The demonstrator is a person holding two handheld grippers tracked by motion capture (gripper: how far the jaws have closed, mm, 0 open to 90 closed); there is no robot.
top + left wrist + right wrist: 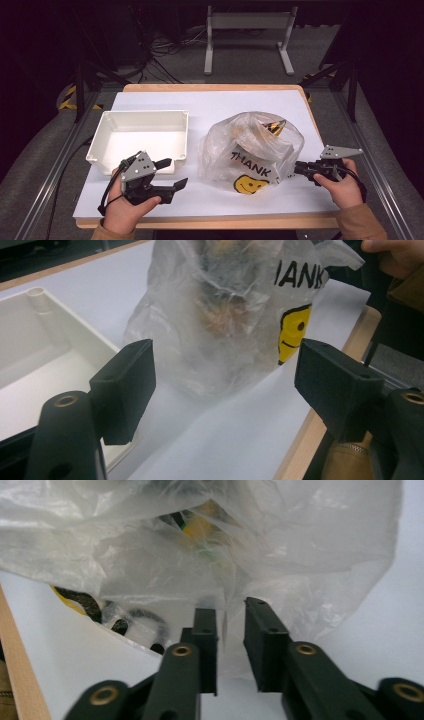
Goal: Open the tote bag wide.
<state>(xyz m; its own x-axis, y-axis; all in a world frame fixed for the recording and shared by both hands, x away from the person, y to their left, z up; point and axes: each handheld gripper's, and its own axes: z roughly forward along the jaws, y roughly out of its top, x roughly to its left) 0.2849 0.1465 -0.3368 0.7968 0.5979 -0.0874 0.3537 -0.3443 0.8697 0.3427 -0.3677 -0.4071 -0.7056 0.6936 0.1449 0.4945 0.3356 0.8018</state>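
Note:
A clear plastic bag (252, 150) printed with "THANK" and a yellow smiley stands on the white table, with packets inside it. My right gripper (296, 167) lies at the bag's right lower edge. In the right gripper view its jaws (231, 625) stand a narrow gap apart, open, with the bag's film (200, 540) right at their tips. My left gripper (175, 172) rests near the front edge, left of the bag, pointing at it. In the left gripper view its jaws (227, 385) are wide open with nothing between them, and the bag (225, 315) is farther off.
A white plastic tub (107, 150) sits empty on the left half of the table, just behind my left gripper. The table's wooden edge (210, 222) runs along the front. A metal stand (247, 30) and cables are on the floor beyond.

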